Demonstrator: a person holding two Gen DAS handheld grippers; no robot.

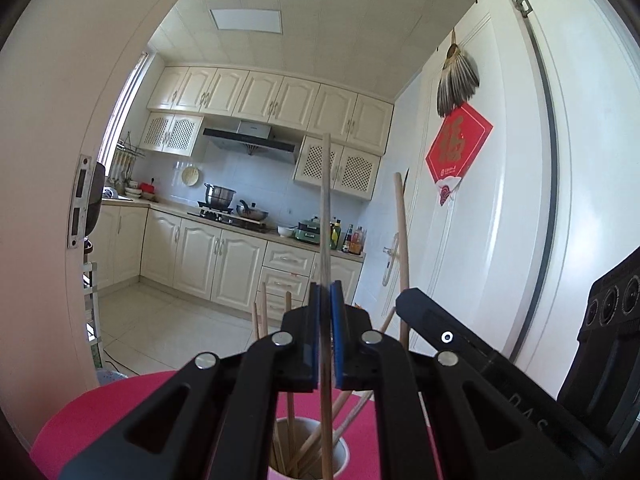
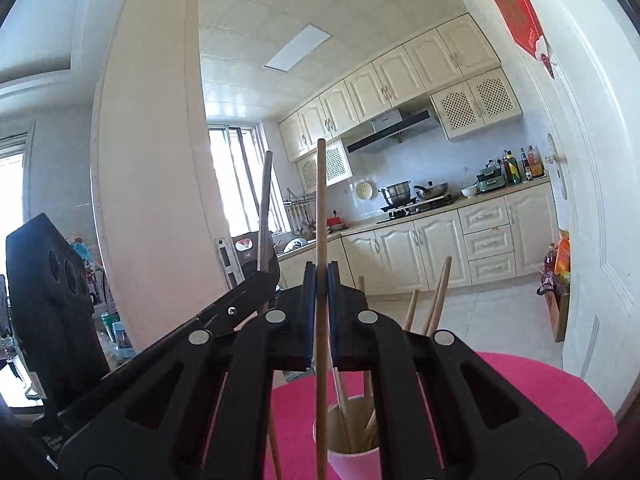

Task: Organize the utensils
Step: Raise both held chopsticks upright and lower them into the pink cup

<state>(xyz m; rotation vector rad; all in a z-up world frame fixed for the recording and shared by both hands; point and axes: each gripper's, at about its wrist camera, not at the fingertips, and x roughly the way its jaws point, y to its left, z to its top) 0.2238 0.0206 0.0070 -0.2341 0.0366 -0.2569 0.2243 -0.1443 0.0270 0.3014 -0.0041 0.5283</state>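
My left gripper (image 1: 325, 292) is shut on an upright wooden chopstick (image 1: 326, 208) whose lower end reaches into a white cup (image 1: 340, 450) holding several chopsticks. My right gripper (image 2: 321, 272) is shut on another upright wooden chopstick (image 2: 321, 200), its lower end just left of the same cup (image 2: 352, 460), outside the rim. The right gripper and its chopstick (image 1: 401, 232) show at the right of the left wrist view. The left gripper's chopstick (image 2: 265, 196) shows at the left of the right wrist view.
The cup stands on a round pink surface (image 1: 100, 412), also in the right wrist view (image 2: 560, 400). Behind is a kitchen with cream cabinets (image 1: 224, 256) and a stove (image 1: 224, 212). A white door (image 1: 500, 200) stands at the right and a door frame (image 1: 60, 160) at the left.
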